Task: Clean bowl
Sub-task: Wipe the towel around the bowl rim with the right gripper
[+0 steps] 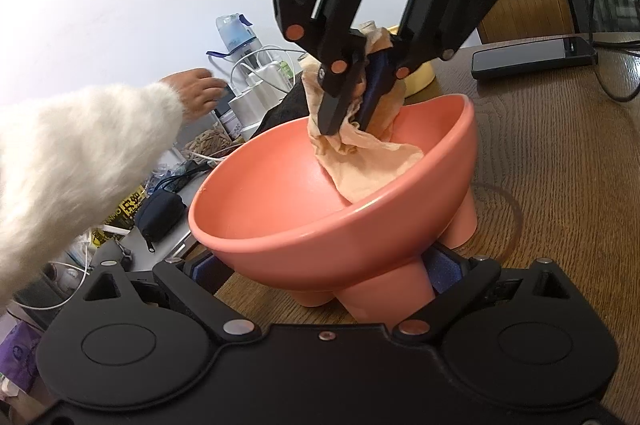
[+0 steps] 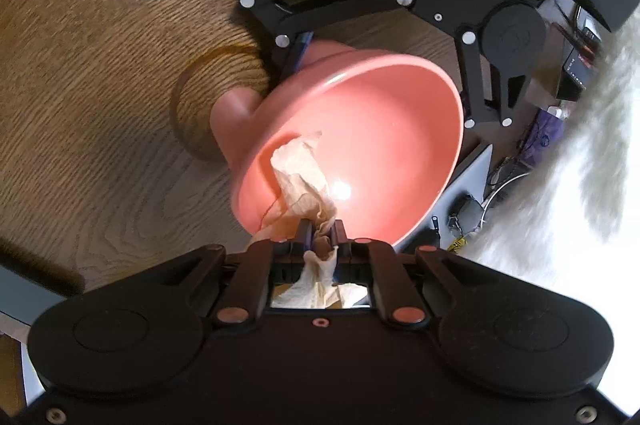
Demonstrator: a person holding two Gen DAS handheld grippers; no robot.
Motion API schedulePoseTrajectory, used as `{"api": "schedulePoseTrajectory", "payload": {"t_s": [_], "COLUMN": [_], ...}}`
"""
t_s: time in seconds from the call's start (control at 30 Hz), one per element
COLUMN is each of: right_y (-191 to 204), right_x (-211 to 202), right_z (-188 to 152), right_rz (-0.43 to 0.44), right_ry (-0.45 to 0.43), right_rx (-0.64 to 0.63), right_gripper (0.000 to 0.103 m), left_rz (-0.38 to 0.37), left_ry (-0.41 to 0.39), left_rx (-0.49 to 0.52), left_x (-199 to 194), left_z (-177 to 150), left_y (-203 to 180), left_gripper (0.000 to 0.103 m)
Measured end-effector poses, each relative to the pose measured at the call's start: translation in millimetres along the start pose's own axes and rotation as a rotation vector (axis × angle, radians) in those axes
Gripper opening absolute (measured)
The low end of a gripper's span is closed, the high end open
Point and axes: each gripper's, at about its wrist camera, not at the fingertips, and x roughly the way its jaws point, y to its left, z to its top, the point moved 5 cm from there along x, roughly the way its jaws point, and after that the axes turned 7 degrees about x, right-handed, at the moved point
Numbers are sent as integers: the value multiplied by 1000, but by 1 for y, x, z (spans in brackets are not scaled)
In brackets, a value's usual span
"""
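A salmon-pink footed bowl (image 1: 280, 201) is tilted above the wooden table. My left gripper (image 1: 320, 269) is shut on the bowl's feet from below. My right gripper (image 1: 348, 123) comes down from above, shut on a crumpled beige paper towel (image 1: 372, 161) that lies against the bowl's inner wall. In the right wrist view the right gripper (image 2: 322, 225) holds the towel (image 2: 300, 181) inside the bowl (image 2: 380, 129), with the left gripper (image 2: 296, 45) gripping the bowl from the far side.
A wooden table (image 1: 560, 185) carries a black phone (image 1: 532, 55) and a yellow object (image 1: 420, 77) behind the bowl. At the left lie a water bottle (image 1: 236, 33), chargers and cables (image 1: 260, 81), a dark pouch (image 1: 160, 213). A white fuzzy sleeve (image 1: 72, 161) reaches across.
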Motion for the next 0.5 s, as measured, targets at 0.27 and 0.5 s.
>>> {"api": "schedulePoseTrajectory", "payload": {"t_s": [0.27,0.5], "right_y": [-2,5], "right_x": [-4,-7], "right_z": [5,5], "right_rz": [-8,12], "right_ry": [-20,-10], "right_rx": [1,1], "right_gripper": [10,10], "left_rz": [-11,-8], "left_ry": [3,1], "left_rx": [-15,-11], "left_x": [2,1], "left_z": [1,2], "left_y": [1,2], "left_gripper": [97,97]}}
